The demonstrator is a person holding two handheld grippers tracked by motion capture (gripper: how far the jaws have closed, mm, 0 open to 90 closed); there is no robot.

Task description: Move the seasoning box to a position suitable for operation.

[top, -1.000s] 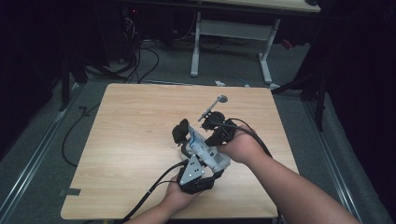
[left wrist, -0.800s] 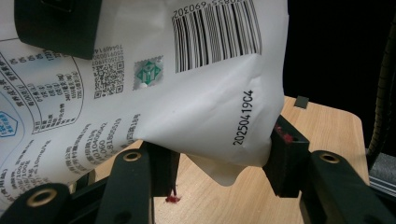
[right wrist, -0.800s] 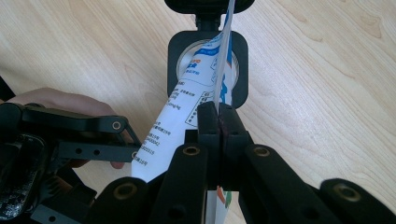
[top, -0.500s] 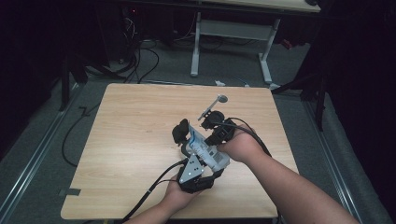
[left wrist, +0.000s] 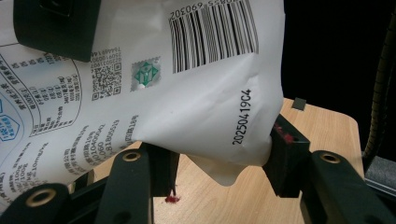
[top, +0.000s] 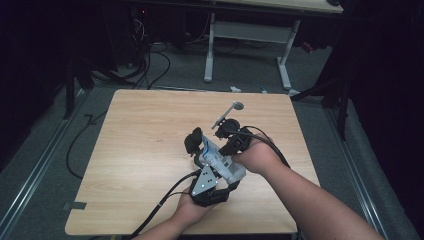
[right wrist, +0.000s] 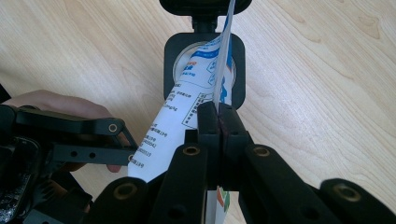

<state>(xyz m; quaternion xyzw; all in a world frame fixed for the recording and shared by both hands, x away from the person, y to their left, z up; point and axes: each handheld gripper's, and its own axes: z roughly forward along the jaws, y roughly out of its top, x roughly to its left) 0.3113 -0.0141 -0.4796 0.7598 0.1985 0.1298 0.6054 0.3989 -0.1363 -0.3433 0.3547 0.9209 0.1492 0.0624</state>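
Note:
A white printed pouch (left wrist: 154, 84) with a barcode and a date stamp is held up between both grippers over the wooden table (top: 145, 130). In the left gripper view, my left gripper (left wrist: 219, 158) is shut on the pouch's lower body, one jaw pressing each side. My right gripper (right wrist: 218, 116) is shut on a thin edge seam of the pouch (right wrist: 187, 121). In the high view the pouch (top: 216, 156) lies between the left gripper (top: 202, 156) and the right gripper (top: 229, 141), near the table's front middle. Behind the pouch is a black square frame (right wrist: 204, 70) with a round opening.
A thin metal rod with a round disc end (top: 227, 114) lies on the table just beyond the grippers. Cables (top: 160, 207) trail off the table's front edge. A white desk frame (top: 247, 32) and floor cables stand beyond the far edge.

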